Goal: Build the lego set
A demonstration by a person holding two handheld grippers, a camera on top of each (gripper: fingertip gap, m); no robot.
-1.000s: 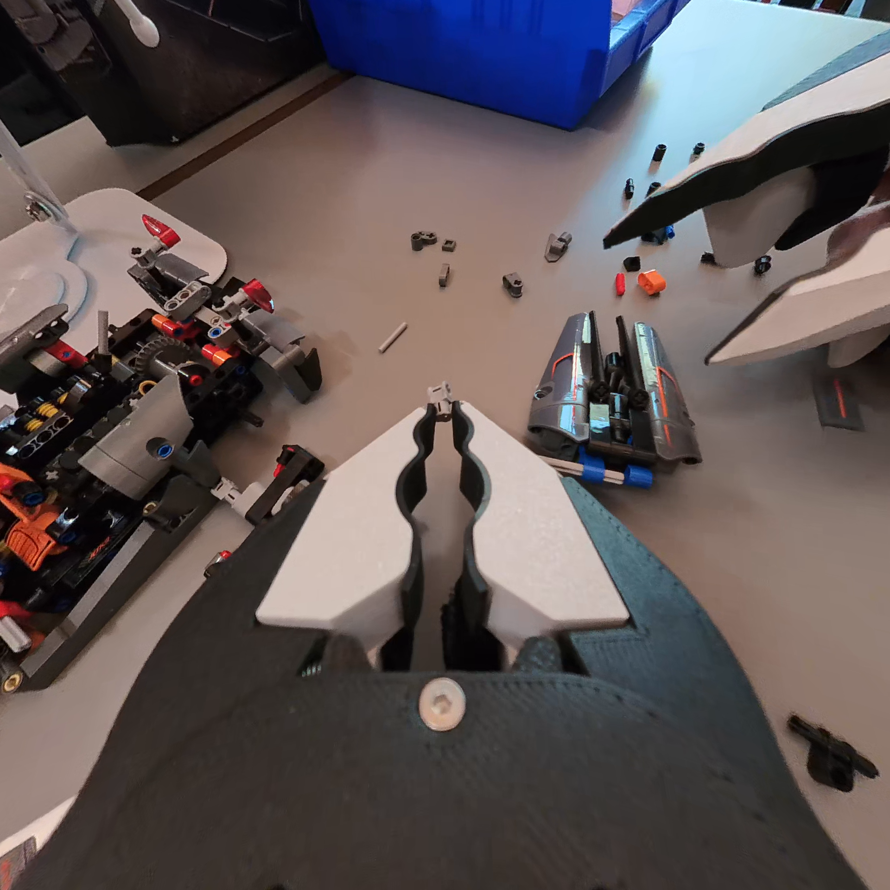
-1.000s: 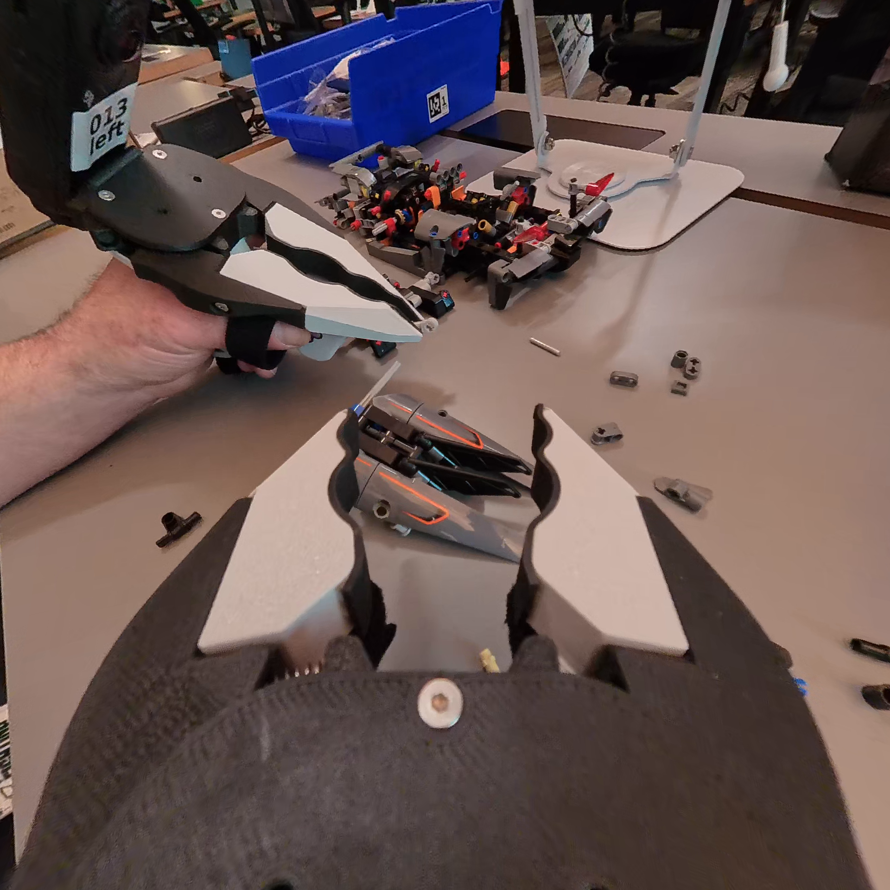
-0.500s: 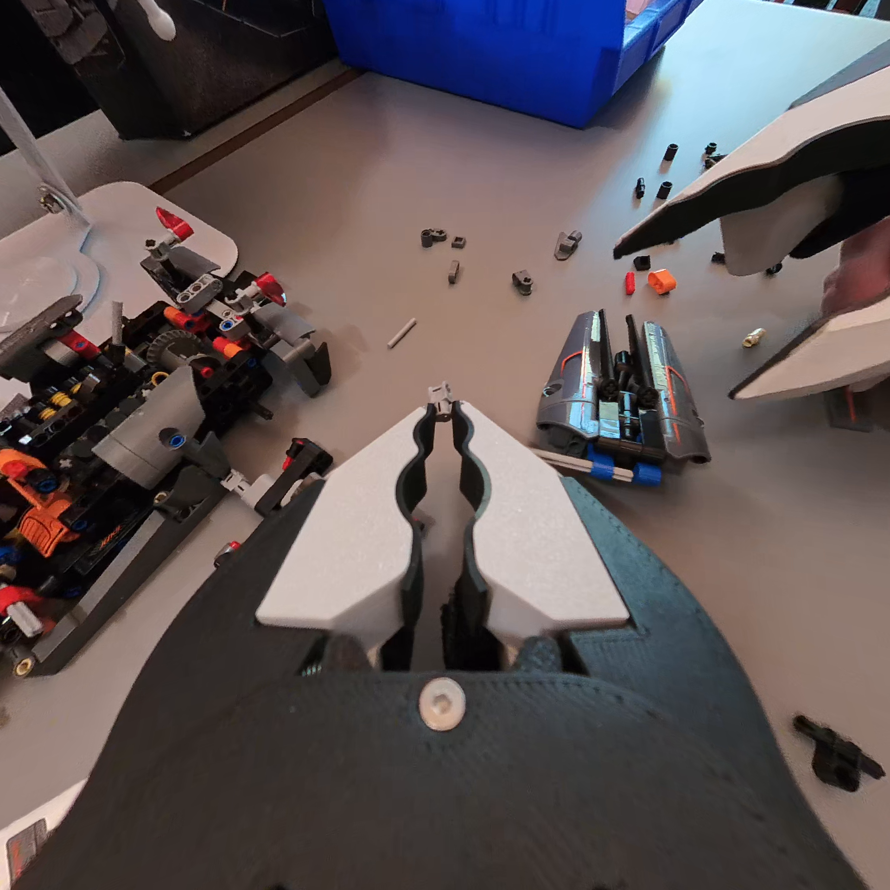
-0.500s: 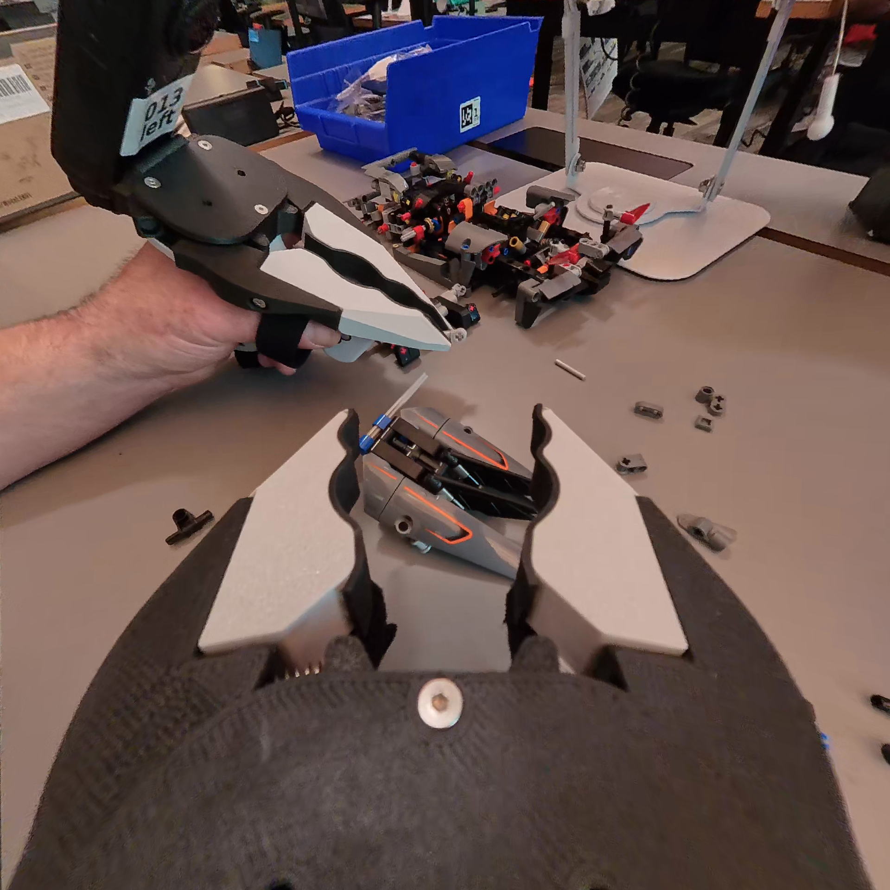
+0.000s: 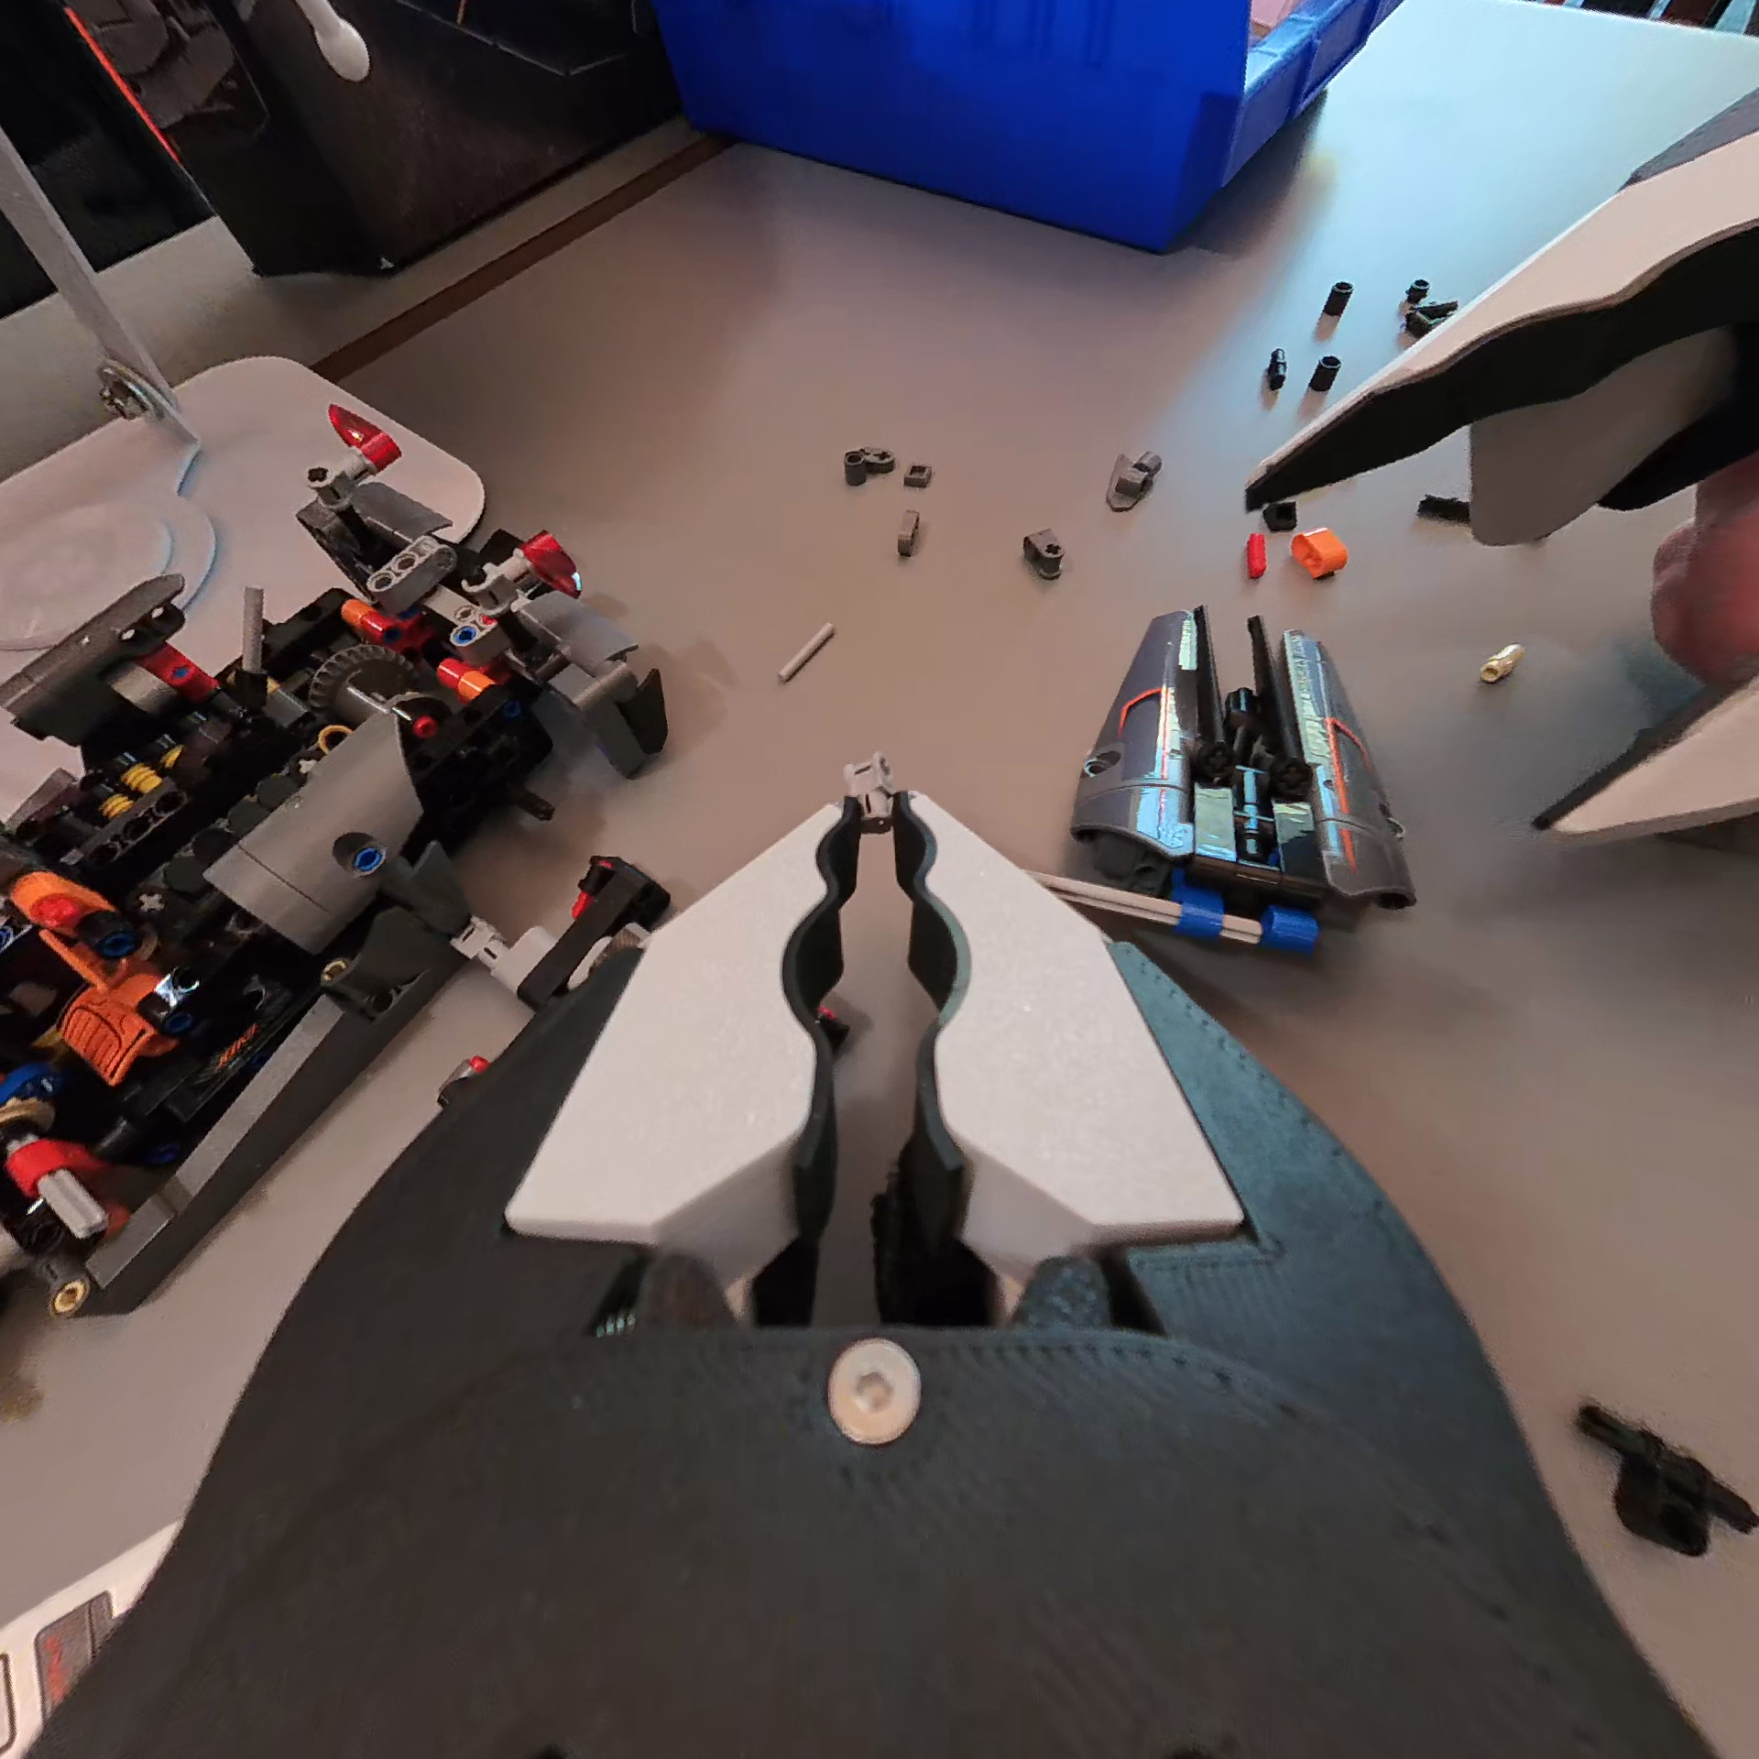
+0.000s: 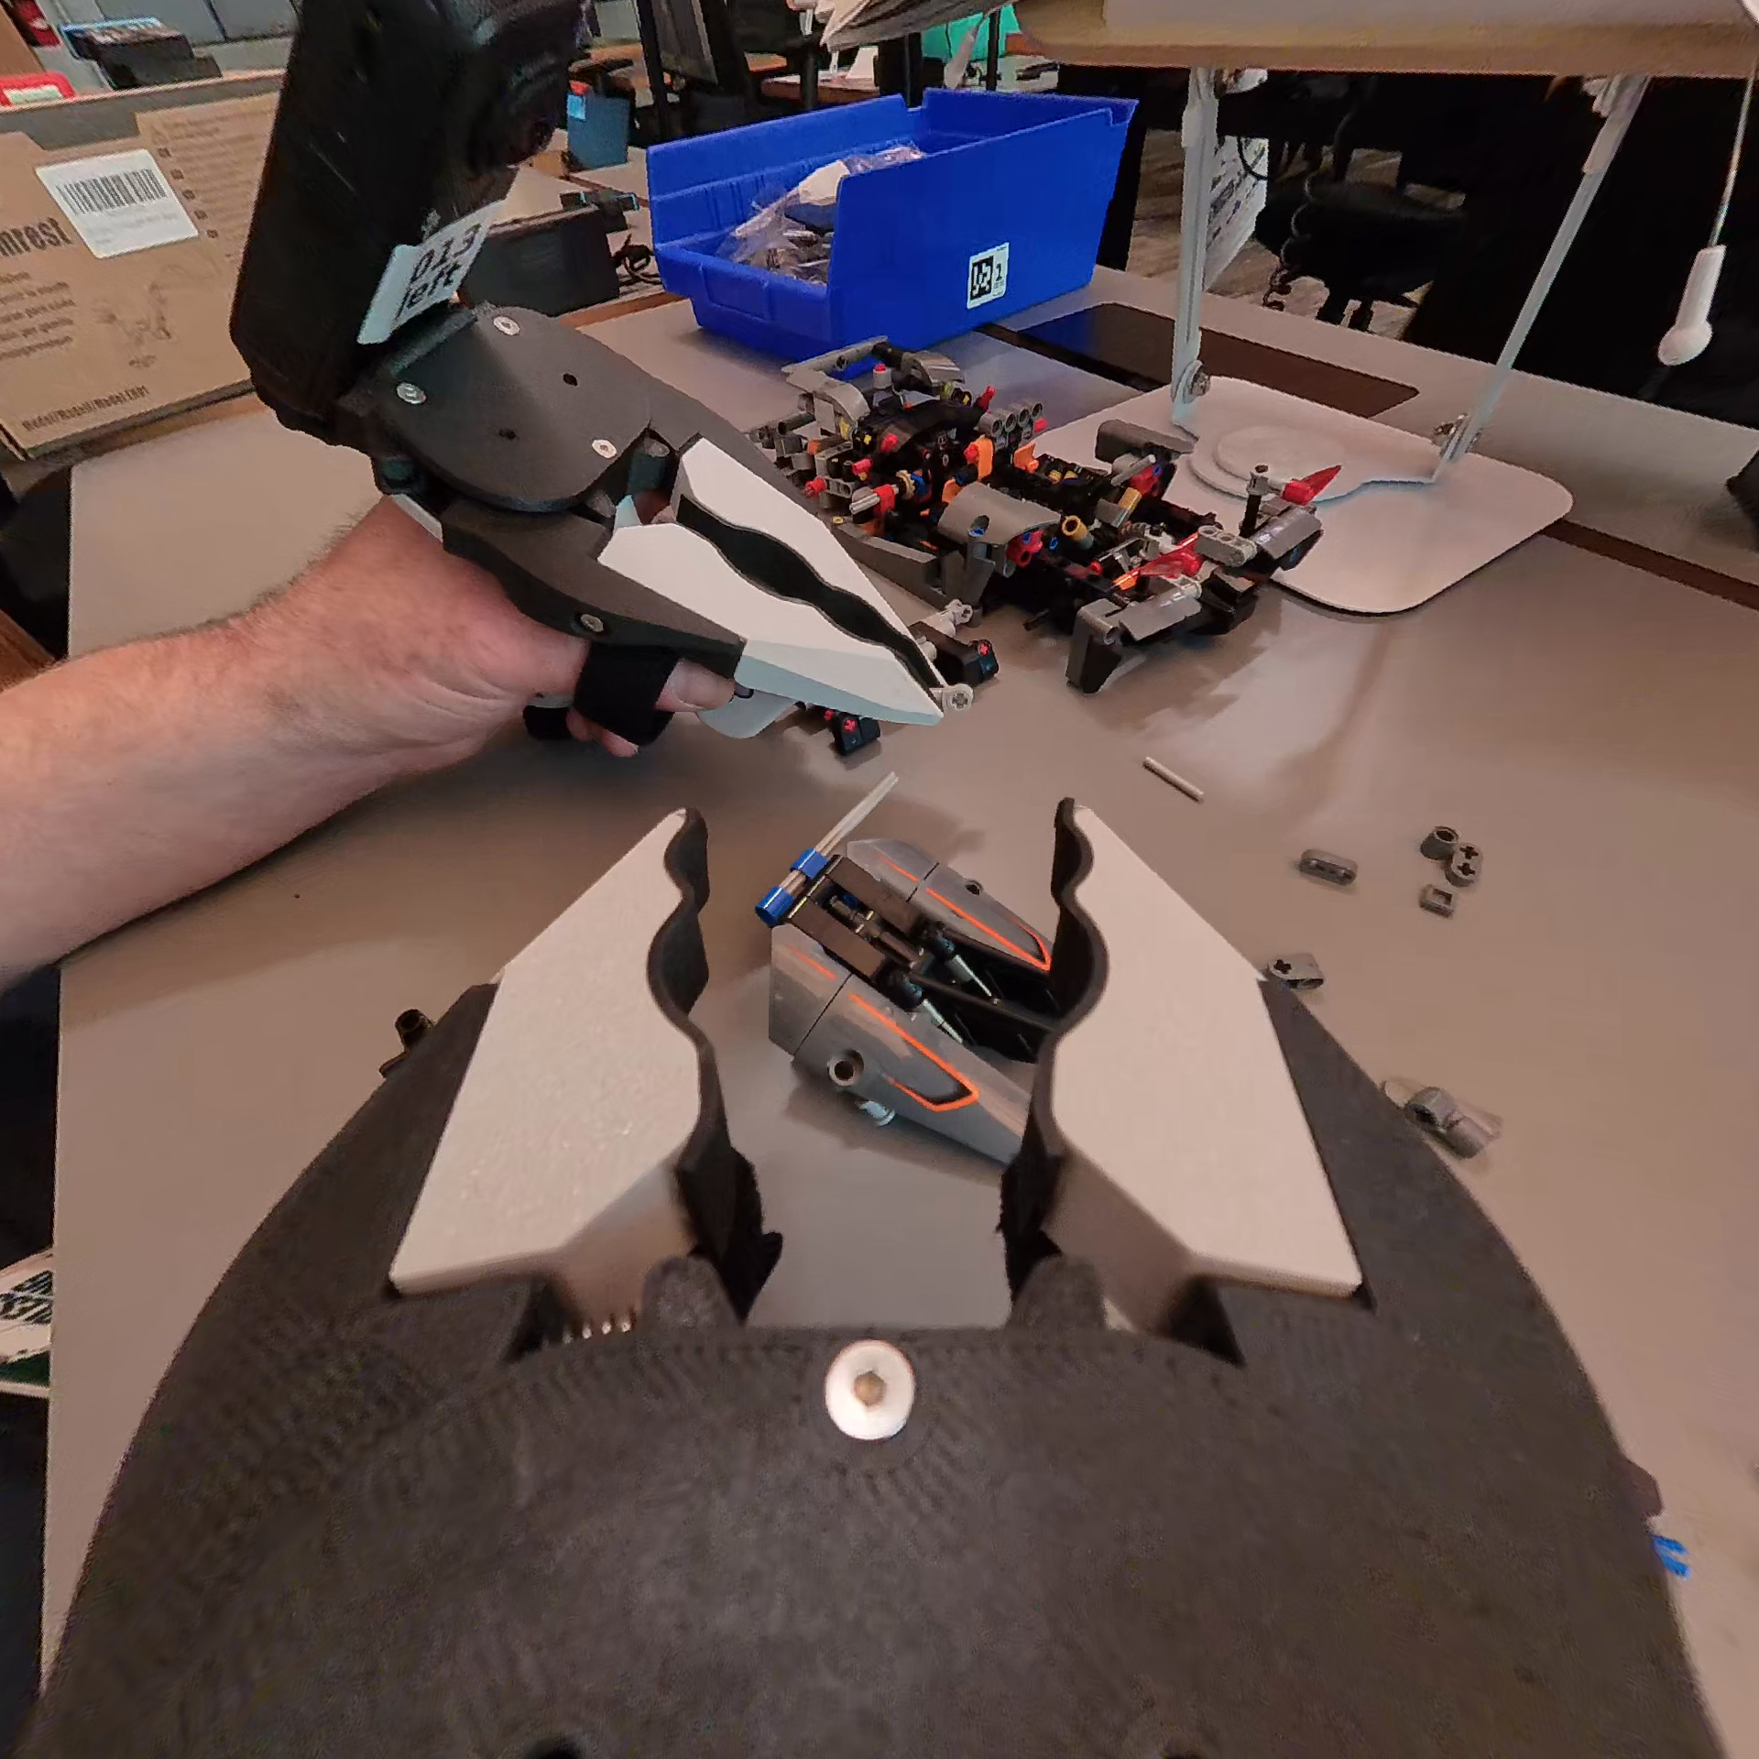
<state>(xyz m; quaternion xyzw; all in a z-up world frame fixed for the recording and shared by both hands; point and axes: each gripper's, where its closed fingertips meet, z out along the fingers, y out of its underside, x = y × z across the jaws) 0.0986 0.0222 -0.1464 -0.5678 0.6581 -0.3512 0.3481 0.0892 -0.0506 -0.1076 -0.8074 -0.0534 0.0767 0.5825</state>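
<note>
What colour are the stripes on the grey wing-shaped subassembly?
Orange, on the grey subassembly; clearest in the right wrist view.

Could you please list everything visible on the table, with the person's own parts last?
lego car chassis: one, black, grey, red and orange, far side beside the stand.
grey body panel assembly: one, grey with orange stripes, table centre, between the right gripper's fingers.
small grey connector: one, light grey, in the left gripper's tips.
grey axle: one, loose mid-table.
orange bush: one, among loose black pins.
blue bin: one, far edge.
white stand base: one, behind the chassis.
left gripper: shut.
right gripper: open.
</note>
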